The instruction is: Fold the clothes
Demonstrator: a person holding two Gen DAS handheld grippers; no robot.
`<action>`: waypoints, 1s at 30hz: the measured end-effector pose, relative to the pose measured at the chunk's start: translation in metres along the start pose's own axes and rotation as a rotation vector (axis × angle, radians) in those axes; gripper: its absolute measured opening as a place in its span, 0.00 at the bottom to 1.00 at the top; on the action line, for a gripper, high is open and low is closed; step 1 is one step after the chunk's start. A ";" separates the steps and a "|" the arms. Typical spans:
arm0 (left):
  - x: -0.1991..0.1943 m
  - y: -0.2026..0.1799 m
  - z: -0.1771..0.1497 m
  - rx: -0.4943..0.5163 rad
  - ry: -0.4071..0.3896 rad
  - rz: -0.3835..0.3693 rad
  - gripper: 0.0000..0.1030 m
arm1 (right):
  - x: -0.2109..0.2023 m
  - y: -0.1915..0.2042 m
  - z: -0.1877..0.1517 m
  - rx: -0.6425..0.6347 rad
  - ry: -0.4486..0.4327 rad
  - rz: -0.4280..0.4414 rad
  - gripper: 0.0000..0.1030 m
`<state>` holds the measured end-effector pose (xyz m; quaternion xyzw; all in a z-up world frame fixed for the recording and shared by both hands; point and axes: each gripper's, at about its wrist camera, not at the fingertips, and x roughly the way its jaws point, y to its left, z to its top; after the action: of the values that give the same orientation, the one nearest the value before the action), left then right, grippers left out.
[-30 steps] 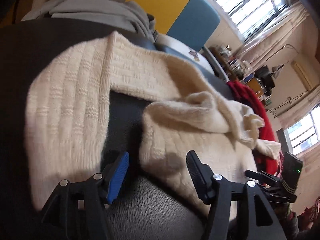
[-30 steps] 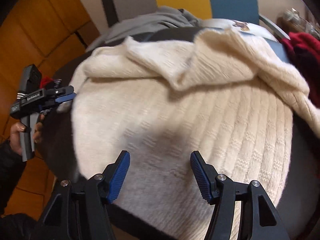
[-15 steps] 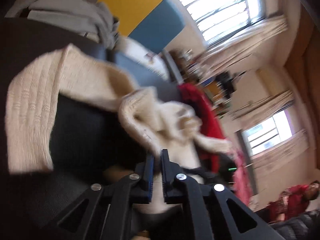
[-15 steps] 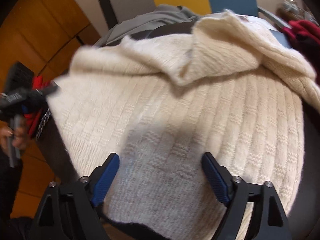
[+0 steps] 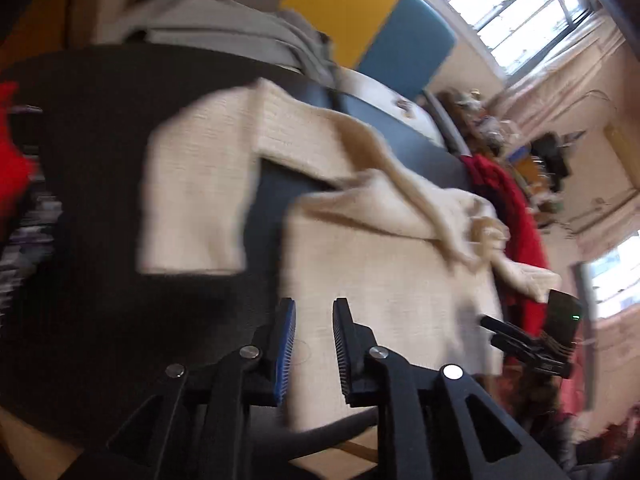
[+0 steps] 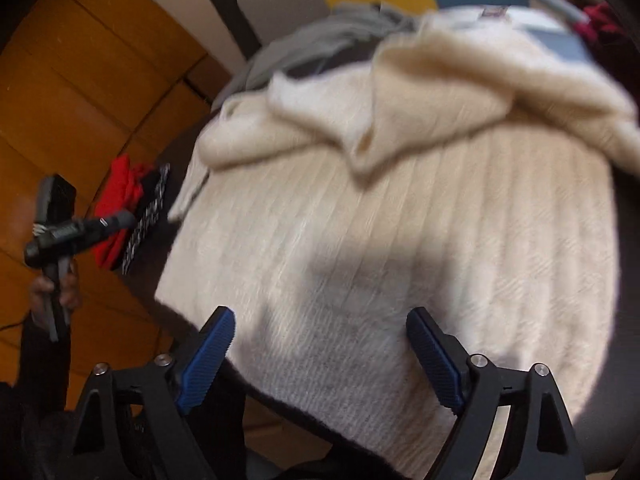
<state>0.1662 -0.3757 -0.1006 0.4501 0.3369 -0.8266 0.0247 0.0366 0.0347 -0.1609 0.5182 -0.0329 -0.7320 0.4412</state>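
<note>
Left wrist view: the left tool (image 5: pixel 314 344) had a narrow gap that was widening, nothing pinched between its pads. The cream sweater (image 5: pixel 384 276) lay just ahead on the dark surface (image 5: pixel 100 208), one sleeve off to the tool's left. Right wrist view: the right tool (image 6: pixel 320 354) stood wide, its jaws closing slightly, hovering over the sweater's ribbed body directly ahead without gripping it.

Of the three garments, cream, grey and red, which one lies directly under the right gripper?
The cream knitted sweater, spread out below the right gripper; the others lie farther away.
</note>
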 end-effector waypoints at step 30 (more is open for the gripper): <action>0.192 -0.044 0.196 -0.225 0.132 -0.221 0.06 | 0.012 -0.035 0.038 0.130 -0.134 0.054 0.98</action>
<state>-0.1053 -0.4051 -0.1515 0.4582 0.4757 -0.7499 -0.0383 -0.0159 0.0322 -0.1703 0.4945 -0.1235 -0.7491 0.4232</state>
